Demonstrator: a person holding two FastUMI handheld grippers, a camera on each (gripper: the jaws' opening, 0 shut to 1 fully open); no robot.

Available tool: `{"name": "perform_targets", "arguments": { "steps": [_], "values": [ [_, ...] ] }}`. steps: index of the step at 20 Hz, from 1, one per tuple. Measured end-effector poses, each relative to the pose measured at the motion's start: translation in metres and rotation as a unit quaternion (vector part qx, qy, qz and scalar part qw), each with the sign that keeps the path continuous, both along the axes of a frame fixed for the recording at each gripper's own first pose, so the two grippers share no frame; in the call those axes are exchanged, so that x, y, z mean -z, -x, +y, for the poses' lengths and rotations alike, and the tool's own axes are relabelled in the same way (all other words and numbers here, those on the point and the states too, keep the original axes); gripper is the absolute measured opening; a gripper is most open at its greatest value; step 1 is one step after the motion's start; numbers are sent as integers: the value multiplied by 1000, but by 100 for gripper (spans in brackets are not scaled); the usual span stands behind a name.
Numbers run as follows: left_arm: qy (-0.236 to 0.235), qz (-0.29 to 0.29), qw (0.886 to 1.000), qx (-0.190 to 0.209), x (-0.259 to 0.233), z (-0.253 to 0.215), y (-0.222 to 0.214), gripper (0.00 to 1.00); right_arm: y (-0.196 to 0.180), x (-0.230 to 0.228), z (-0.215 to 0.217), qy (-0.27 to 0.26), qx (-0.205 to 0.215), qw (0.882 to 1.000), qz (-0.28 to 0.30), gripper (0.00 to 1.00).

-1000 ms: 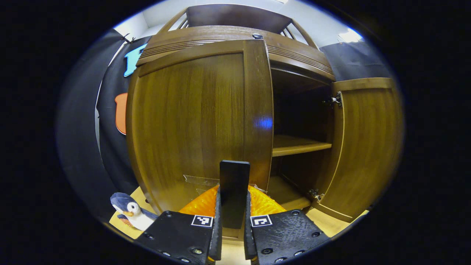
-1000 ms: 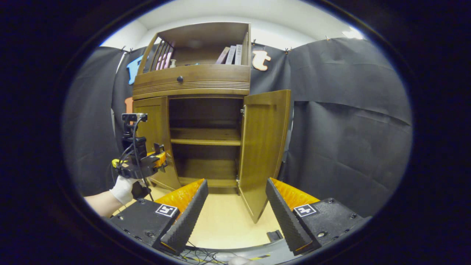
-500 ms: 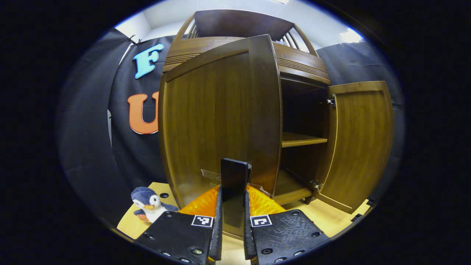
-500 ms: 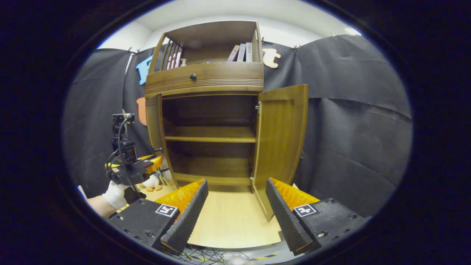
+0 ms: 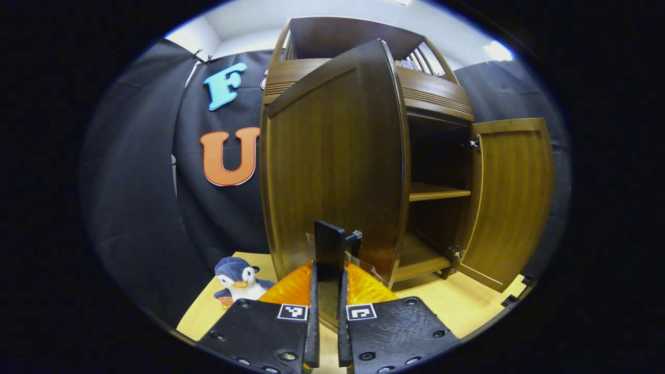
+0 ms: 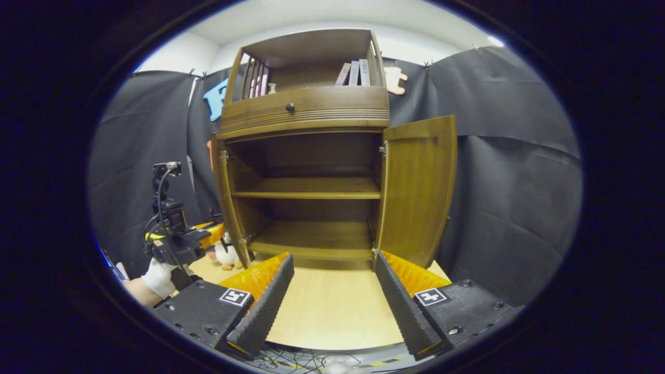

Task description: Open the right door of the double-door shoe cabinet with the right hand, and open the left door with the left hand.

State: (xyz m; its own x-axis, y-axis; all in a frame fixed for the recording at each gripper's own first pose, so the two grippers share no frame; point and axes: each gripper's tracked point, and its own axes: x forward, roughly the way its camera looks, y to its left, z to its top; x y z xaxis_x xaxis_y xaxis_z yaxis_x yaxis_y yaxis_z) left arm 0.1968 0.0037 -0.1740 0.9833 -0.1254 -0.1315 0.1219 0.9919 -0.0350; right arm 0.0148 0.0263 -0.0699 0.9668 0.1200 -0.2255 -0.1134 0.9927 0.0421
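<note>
The shoe cabinet (image 6: pixel 306 156) was seen standing on a pale wooden floor (image 6: pixel 332 311) against the black cloth wall (image 6: pixel 509 197), with both of its doors swung out. In the right gripper view the right door (image 6: pixel 418 192) was held wide open at the cabinet's right side, and the left door (image 6: pixel 224 202) was seen nearly edge-on at the left side, so that the two bare shelves (image 6: pixel 309 188) inside were exposed. The right gripper (image 6: pixel 332 296) was held well back from the cabinet with its fingers spread wide apart and nothing between them. In the left gripper view the left gripper (image 5: pixel 327 306) was closed tight on the dark handle (image 5: pixel 328 249) at the lower edge of the left door, whose broad panel (image 5: pixel 332 166) was blocking the left half of the cabinet's inside from that camera. A gloved hand (image 6: pixel 156 275) was seen gripping that tool low at the left of the right gripper view. A small plush penguin (image 5: pixel 236 278) was sitting on the floor just beside the left door's hinge side, near the cloth wall. Above the doors a drawer with a dark round knob (image 6: pixel 290 107) was noted, and several books (image 6: pixel 356 72) were standing upright on the open top shelf. Loose cables (image 6: pixel 296 358) were lying on the floor below the right gripper.
</note>
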Motion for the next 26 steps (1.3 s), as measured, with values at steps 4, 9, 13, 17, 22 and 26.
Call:
{"name": "perform_targets", "arguments": {
  "steps": [4, 9, 13, 17, 22, 26],
  "values": [
    [-5, 1, 1000, -18, 0, 23, 11, 13, 0, 2, 5, -5, -7, 1000, 2, 100],
    [2, 0, 999, -44, 2, 60, 22, 3, 0, 5, 17, -10, -23, 1000, 3, 100],
    [6, 1, 999, -45, 4, 87, 23, 0, -1, 7, 28, -11, -36, 999, 5, 100],
    [-9, -8, 999, -30, 6, 111, 22, 8, -3, 9, 36, -10, -44, 999, 6, 100],
    [-10, -28, 1000, -1, 6, 132, 18, 0, -5, 8, 39, -2, -47, 999, 5, 100],
    [0, -37, 999, 24, 6, 146, 16, 0, -5, 5, 42, 9, -48, 999, 3, 100]
  ]
}}
